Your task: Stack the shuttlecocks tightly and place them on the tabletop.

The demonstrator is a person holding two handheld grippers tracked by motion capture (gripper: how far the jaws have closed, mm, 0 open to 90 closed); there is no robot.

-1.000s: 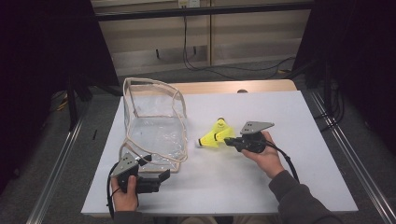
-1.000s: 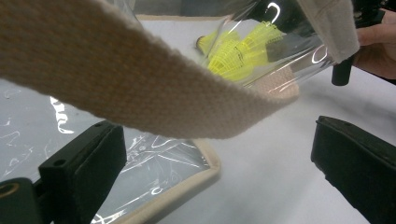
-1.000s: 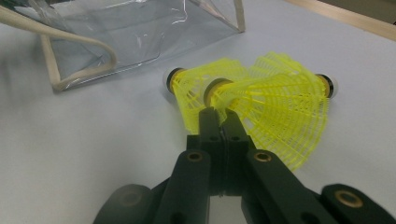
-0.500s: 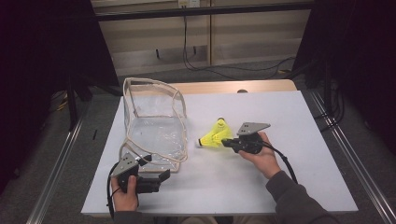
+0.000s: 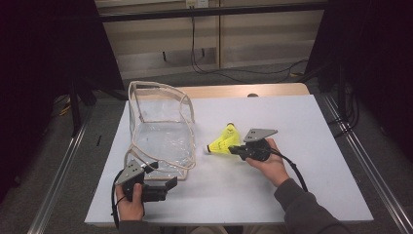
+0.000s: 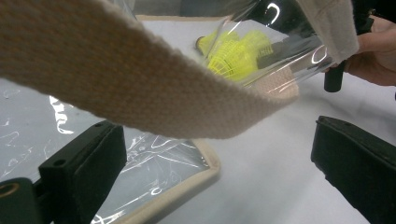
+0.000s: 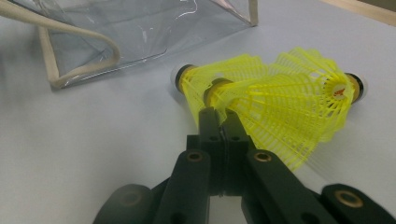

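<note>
Yellow shuttlecock skirt pinched by right gripper.

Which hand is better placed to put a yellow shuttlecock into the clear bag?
Right. Its gripper is shut, fingers at the yellow shuttlecocks beside the clear bag; the left gripper sits open by the bag's near edge.

Yellow plastic shuttlecocks lie on their sides in a small cluster just right of the clear bag, near its lower right corner. In the right gripper view three show, mesh skirts overlapping, two caps pointing toward the bag and one away. The bag, edged in beige webbing, stands open-topped on the table
</note>
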